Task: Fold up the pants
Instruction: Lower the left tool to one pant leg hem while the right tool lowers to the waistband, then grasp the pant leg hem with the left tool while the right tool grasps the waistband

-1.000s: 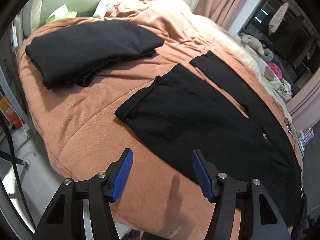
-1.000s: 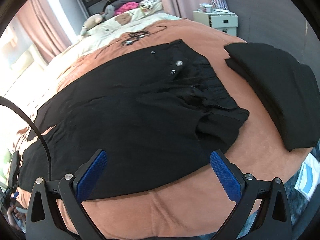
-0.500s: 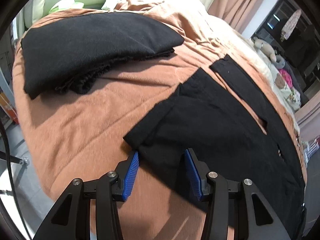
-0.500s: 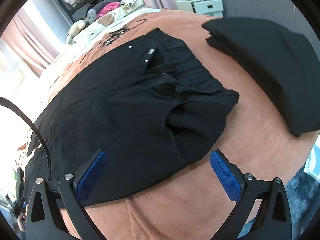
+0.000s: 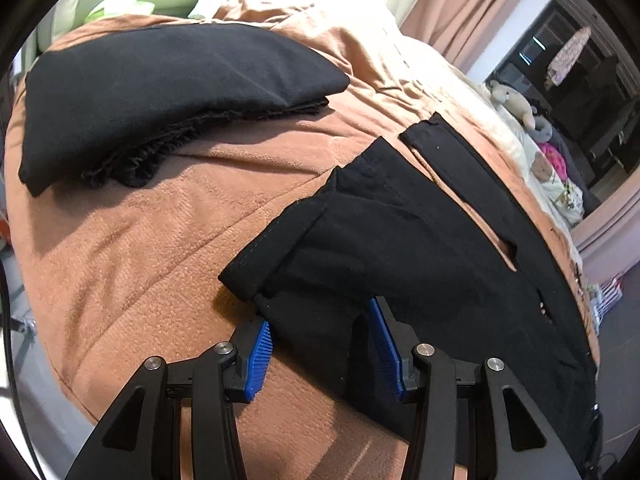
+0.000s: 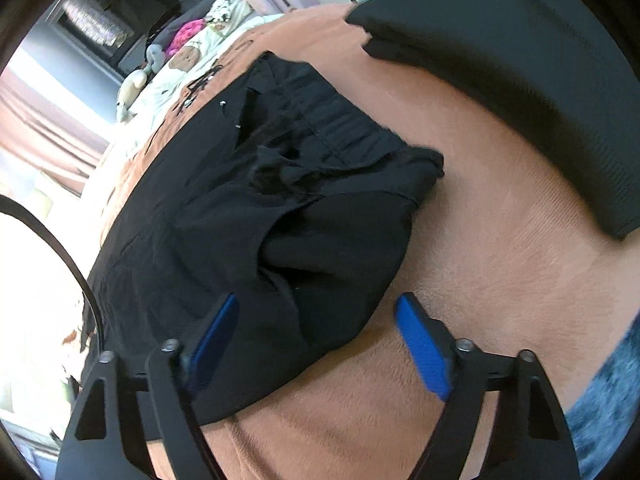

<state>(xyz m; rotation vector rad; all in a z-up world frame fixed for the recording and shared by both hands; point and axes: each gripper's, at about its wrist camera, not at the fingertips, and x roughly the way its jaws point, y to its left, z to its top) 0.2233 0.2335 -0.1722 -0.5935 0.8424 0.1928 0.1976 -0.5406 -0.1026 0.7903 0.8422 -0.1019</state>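
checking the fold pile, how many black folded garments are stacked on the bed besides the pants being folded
1 stack: the folded black pile lies on the orange blanket, apart from the spread pants. It looks like several layers, but the exact number of pieces cannot be told.

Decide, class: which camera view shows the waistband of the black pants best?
The right wrist view. There the gathered waistband lies unobstructed in plain sight. The left wrist view shows the same pants from the leg end: hems and both legs are clear, but the waistband is not visible.
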